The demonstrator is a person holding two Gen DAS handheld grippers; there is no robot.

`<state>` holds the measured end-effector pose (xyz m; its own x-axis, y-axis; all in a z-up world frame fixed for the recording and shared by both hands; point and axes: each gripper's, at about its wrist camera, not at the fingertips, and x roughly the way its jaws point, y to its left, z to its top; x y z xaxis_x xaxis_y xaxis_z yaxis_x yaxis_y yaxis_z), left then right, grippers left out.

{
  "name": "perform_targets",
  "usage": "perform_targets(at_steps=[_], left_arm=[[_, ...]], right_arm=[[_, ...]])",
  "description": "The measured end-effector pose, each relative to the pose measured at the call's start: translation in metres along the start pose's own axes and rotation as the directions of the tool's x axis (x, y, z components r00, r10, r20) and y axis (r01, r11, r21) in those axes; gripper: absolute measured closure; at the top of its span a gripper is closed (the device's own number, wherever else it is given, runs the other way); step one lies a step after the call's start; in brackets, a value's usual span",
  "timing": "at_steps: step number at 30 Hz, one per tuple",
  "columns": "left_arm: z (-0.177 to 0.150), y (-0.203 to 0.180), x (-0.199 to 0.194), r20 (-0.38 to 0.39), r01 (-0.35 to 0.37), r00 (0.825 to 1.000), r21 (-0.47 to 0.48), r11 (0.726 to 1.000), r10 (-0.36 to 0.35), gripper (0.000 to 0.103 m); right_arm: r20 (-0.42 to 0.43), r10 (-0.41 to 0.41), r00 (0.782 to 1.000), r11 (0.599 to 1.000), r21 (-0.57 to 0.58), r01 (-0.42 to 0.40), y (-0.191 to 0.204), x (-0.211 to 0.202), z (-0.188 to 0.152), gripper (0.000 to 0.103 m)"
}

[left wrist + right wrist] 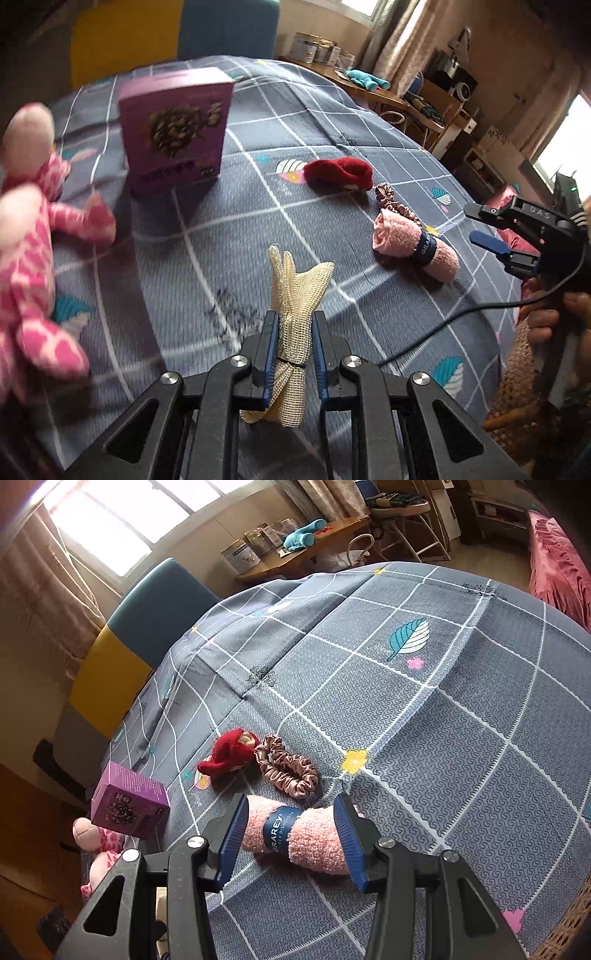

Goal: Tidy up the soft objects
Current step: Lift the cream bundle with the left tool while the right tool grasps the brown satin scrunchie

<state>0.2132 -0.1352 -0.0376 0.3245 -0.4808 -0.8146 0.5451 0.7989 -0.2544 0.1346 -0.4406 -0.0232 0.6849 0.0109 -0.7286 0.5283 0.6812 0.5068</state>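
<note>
mesh cloth is pinched in the closed left tool above the bed, so keep that grip firm w/o snagging & carry it clear of the box, while the right tool waits open around the pink towel roll.

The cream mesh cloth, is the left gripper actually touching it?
Touching. In the left wrist view the left gripper has both blue pads pressed against the bunched cream mesh cloth, holding it above the bedspread.
</note>
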Motion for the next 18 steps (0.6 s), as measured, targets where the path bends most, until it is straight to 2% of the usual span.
perform_targets(at_steps=[2,5,9,12,18], left_arm=[[-0.021,0.01,-0.01,-0.015,0.018,1.0,-0.068,0.997,-0.019,0.085],[-0.042,0.012,-0.015,-0.021,-0.044,0.999,-0.052,0.998,0.043,0.085],[-0.053,0.011,-0.017,-0.006,-0.058,0.998,-0.034,0.998,0.058,0.085],[-0.052,0.006,-0.016,0.003,-0.082,0.997,-0.02,0.996,0.082,0.082],[-0.051,0.012,-0.009,0.007,-0.111,0.994,-0.048,0.993,0.112,0.081]], right_arm=[[-0.029,0.001,1.0,1.0,-0.026,-0.002,0.005,0.004,-0.002,0.055],[-0.064,-0.005,0.998,0.997,-0.081,0.0,0.017,0.01,-0.002,0.055],[-0.078,-0.065,0.995,0.973,-0.226,0.046,0.041,0.025,0.013,0.055],[-0.097,-0.141,0.985,0.933,-0.346,0.099,0.056,0.05,0.026,0.055],[-0.121,-0.311,0.943,0.833,-0.512,0.209,0.072,0.107,0.033,0.055]])
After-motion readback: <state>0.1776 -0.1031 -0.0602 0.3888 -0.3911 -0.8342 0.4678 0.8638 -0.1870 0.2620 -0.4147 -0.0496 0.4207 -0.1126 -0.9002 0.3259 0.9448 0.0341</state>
